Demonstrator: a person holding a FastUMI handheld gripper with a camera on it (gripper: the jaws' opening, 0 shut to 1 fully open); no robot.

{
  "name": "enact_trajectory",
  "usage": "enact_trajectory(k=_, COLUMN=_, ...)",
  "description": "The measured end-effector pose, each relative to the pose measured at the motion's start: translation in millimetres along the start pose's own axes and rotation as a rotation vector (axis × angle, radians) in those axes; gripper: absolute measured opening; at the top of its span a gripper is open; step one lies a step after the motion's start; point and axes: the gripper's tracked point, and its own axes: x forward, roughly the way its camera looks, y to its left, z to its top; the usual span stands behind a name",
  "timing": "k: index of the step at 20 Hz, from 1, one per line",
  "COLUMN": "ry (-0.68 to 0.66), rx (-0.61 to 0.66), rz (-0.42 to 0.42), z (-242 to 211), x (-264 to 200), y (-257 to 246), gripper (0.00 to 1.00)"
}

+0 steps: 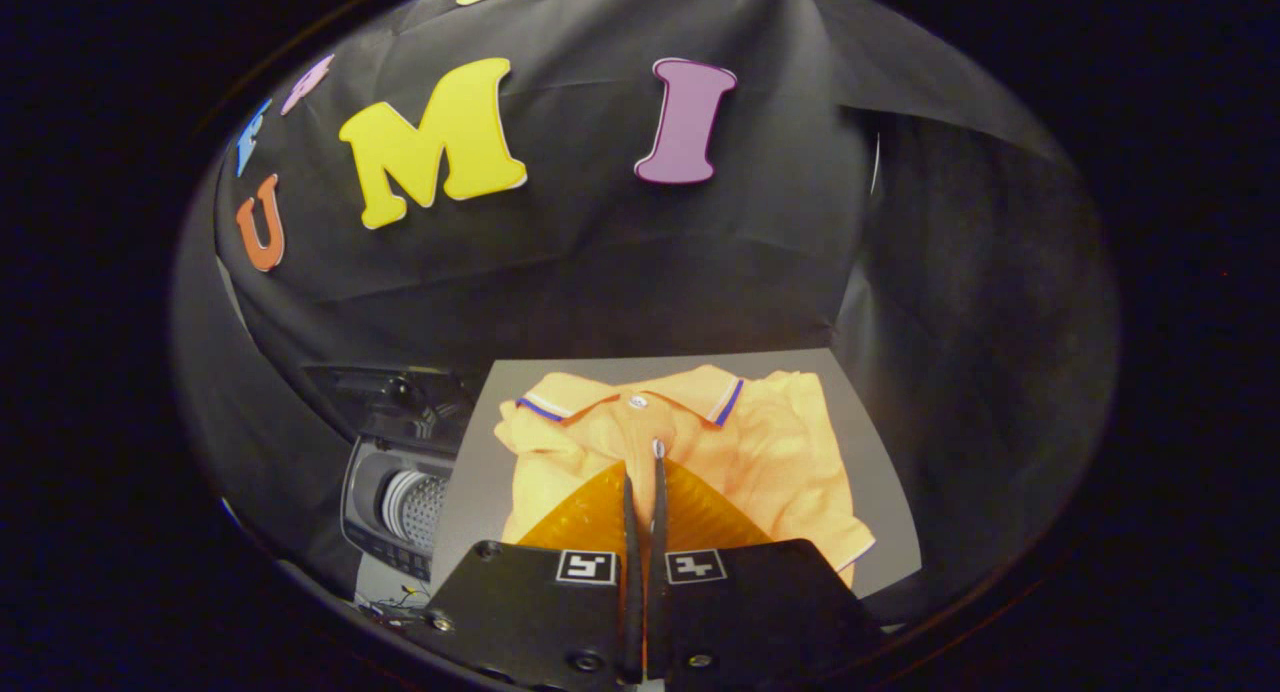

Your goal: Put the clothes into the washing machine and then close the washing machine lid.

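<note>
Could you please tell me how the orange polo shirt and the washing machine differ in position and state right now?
The polo shirt lies spread on the grey board, just ahead of the nearly closed fingers of the gripper; the washing machine sits lower, off to the board's left. The shirt is soft and wrinkled with its collar farthest away; the machine is rigid, its lid raised and drum exposed. Neither is gripped.

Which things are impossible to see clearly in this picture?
- Gripper view: the fingers look closed over the shirt; whether they pinch fabric is unclear, as they hide the cloth beneath.
- The shirt's lower part is covered by the gripper body.
- The washing machine, left of the grey board, is partly behind the board; its lid is dark and hard to make out.
</note>
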Motion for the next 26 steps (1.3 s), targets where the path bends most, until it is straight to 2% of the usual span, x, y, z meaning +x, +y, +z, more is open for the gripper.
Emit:
enact_trajectory(k=7, ry=-0.067, rx=-0.034, rz=0.033, z=27.4, x=-33.2, y=25.7, gripper=0.05)
enact_trajectory(k=13, ry=-0.089, rx=-0.079, rz=0.096, z=34.0, x=-51.6, y=71.7, gripper=0.05)
enact_trajectory(k=26, ry=-0.089, rx=-0.198, rz=0.343, z=23.8, x=-69.2, y=234.4, gripper=0.05)
